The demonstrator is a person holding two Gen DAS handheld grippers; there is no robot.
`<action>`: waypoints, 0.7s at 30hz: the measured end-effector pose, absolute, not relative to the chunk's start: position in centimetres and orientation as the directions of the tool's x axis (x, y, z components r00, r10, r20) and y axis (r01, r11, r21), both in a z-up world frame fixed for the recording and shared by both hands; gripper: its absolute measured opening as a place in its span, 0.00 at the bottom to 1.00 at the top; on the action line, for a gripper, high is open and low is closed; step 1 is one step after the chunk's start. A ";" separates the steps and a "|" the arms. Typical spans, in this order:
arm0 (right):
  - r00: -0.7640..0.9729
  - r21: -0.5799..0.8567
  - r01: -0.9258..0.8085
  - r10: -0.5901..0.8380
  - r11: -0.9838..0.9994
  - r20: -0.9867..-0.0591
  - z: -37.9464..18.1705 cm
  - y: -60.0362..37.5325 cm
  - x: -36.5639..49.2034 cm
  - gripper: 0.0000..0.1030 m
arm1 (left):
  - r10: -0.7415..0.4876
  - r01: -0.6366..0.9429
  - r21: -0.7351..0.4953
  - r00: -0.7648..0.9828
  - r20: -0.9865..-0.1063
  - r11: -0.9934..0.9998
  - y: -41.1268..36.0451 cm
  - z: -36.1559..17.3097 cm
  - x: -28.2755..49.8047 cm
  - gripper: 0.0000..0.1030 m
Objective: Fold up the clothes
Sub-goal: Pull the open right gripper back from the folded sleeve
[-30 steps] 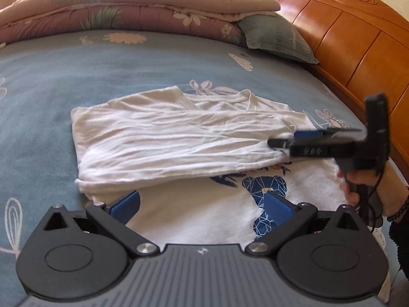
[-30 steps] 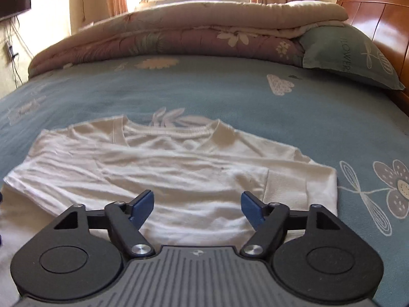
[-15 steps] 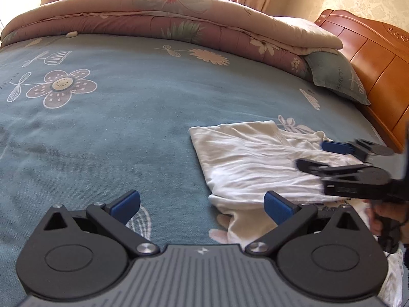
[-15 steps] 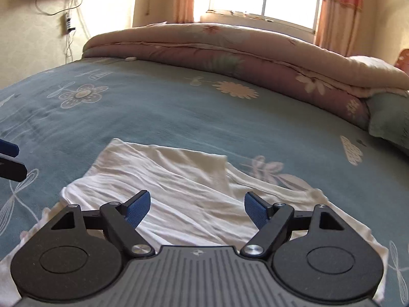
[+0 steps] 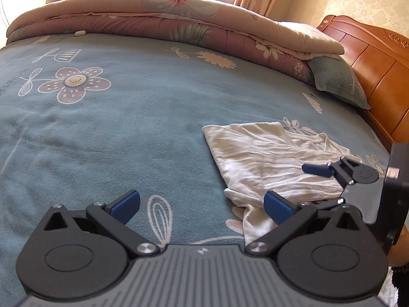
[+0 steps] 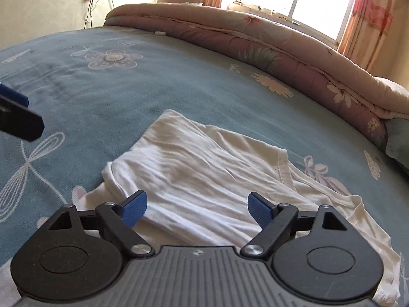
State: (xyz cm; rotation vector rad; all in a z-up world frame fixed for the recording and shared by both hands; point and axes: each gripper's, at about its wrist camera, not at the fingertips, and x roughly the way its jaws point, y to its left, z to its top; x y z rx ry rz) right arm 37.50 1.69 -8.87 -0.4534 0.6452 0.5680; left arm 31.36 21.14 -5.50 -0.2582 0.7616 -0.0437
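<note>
So your left gripper (image 5: 202, 206) has its jaws spread wide with nothing in them, just blue-grey flowered bedsheet (image 5: 115, 133) showing between the blue pads (image 5: 126, 206). The crumpled white cotton t-shirt (image 5: 268, 158) lies flat on the bed off to the right of those jaws, and its nearest folded edge sits just beyond the right pad, not in the gap.

Your right gripper (image 6: 197, 208) is released too. Its jaws have just been opening a bit further and they stand wide, with the t-shirt (image 6: 204, 168) lying on the bed under and ahead of them; the cloth is in the gap but the pads (image 6: 134, 207) aren't pinching it. From here you can see one side folded over the middle, with the ribbed neckline (image 6: 283, 168) ahead and to the right of the right pad.

The rolled pink floral quilt (image 5: 166, 18) runs along the far side of the bed, well beyond both sets of jaws, and the orange wooden headboard (image 5: 370, 64) is far off to the right.
</note>
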 end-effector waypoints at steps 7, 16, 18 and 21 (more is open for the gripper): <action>0.625 -0.169 -0.627 0.362 0.761 -0.691 -5.6 -2.8 33.0 0.92 | -0.190 0.029 -0.248 0.730 -0.657 0.968 18.9 -4.4 31.1 0.99; 0.629 -0.163 -0.525 0.252 0.836 -0.735 -4.3 -12.3 27.2 1.00 | -0.322 0.207 -0.250 0.678 -0.661 0.946 12.7 -3.9 31.3 0.99; 0.612 -0.134 -0.474 0.217 0.870 -0.760 -5.6 -13.7 27.0 1.00 | -0.336 0.248 -0.228 0.655 -0.677 0.942 10.7 -4.3 31.3 0.99; 0.576 -0.053 -0.425 0.225 0.904 -0.786 -7.6 -15.6 26.5 1.00 | -0.357 0.305 -0.203 0.621 -0.698 0.930 8.1 -5.2 31.1 0.99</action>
